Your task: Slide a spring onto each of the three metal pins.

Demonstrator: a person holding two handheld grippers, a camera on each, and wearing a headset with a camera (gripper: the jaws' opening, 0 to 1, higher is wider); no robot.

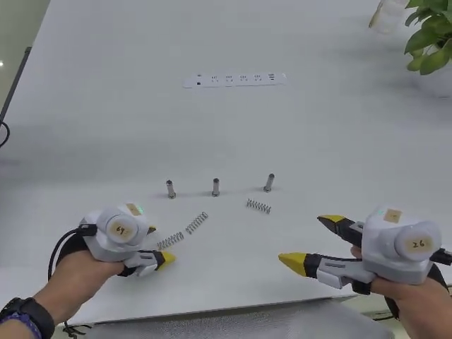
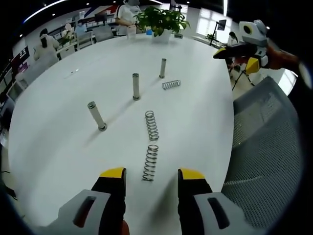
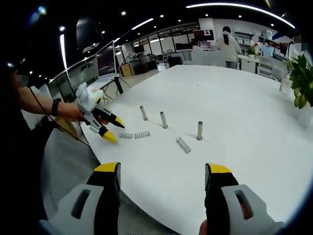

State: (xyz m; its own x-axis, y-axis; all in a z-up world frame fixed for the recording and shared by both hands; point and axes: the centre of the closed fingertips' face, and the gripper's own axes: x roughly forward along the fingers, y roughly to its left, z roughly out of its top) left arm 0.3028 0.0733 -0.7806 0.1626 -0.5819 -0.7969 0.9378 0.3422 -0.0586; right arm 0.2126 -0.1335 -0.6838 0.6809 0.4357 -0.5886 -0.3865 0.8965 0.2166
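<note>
The left gripper (image 2: pixel 152 174) is released, its yellow-tipped jaws spread with nothing between them. Just ahead of the tips in the left gripper view, the first spring (image 2: pixel 150 163) lies flat on the table (image 2: pixel 58 147), roughly in line with the gap. In the head view it sits just beside one tip, and I cannot tell whether they touch. The second spring (image 2: pixel 152 125) lies a little further out, nearly end to end with the first but apart from it. The third spring (image 2: pixel 171 84) lies well away from those two, near the right pin (image 2: pixel 162 68). That pin stands upright in a row with the middle pin (image 2: pixel 135 86) and the left pin (image 2: pixel 97 116), and all three shafts are bare. The right gripper (image 1: pixel 309 241) is also released, with its jaws wide and grasping nothing. It is held at the table's near edge, well apart from the springs. Beyond the pins a power strip (image 1: pixel 235 79) lies flat on the table, and a plant (image 1: pixel 431 35) stands at the far right. A mesh chair (image 2: pixel 264 147) sits beside the table
</note>
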